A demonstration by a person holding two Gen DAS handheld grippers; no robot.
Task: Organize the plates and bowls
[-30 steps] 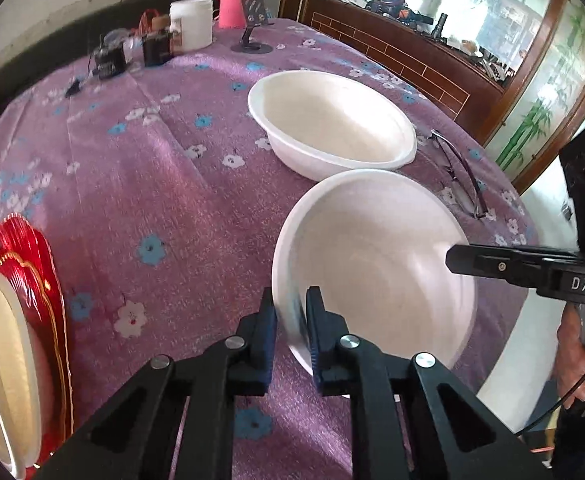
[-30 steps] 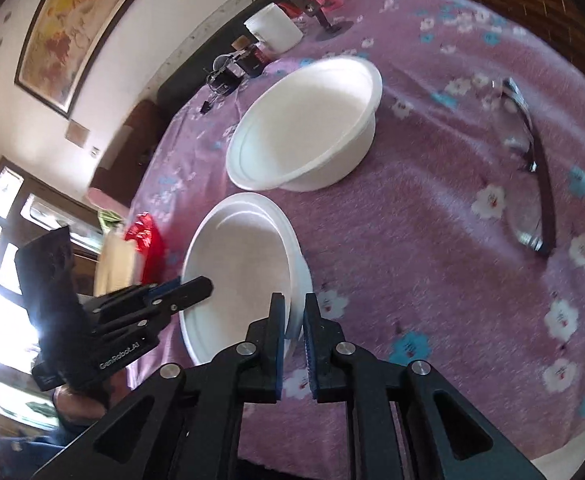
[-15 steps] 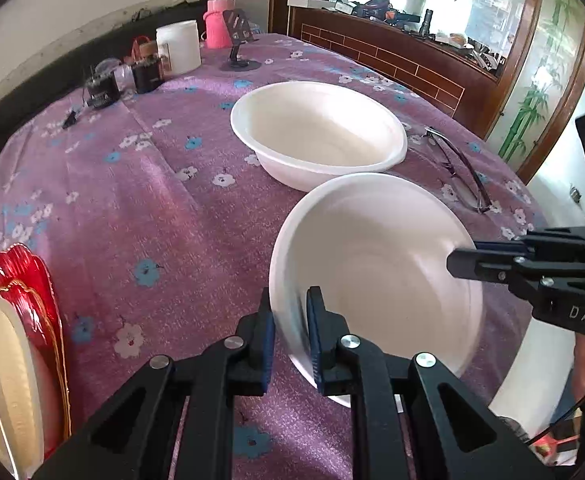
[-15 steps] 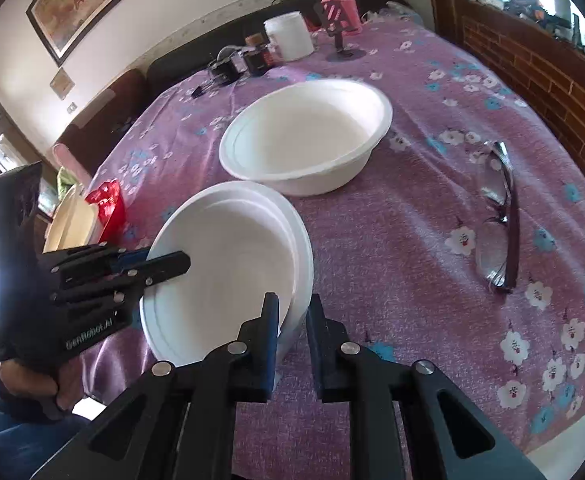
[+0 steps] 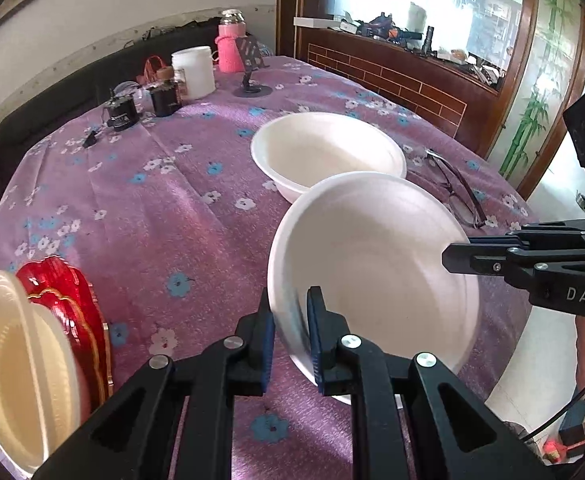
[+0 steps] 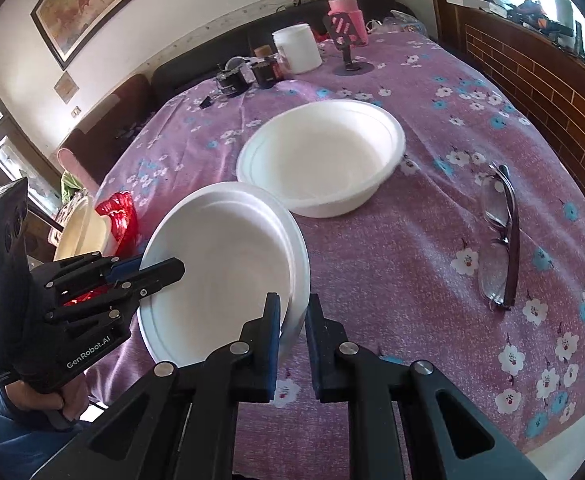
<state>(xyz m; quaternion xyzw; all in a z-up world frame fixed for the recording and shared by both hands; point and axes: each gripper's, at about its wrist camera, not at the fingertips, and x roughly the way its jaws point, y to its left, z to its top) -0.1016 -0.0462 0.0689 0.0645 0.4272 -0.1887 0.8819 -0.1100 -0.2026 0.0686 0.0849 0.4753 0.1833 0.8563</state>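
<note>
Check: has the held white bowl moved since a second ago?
Yes. The held bowl has closed on the resting bowl; in the right wrist view, the tablecloth gap between them is gone.

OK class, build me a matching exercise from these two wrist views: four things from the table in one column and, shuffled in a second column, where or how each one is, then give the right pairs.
Column one
1. held white bowl
2. second white bowl
3. glasses
4. red plate

Column two
A. folded on the cloth, to the right of the bowls
B. pinched at its rim by both the left gripper and the right gripper
C. at the table's left edge, beside a cream bowl
D. resting on the purple cloth, free of both grippers

Pairs: 1-B, 2-D, 3-A, 4-C
</note>
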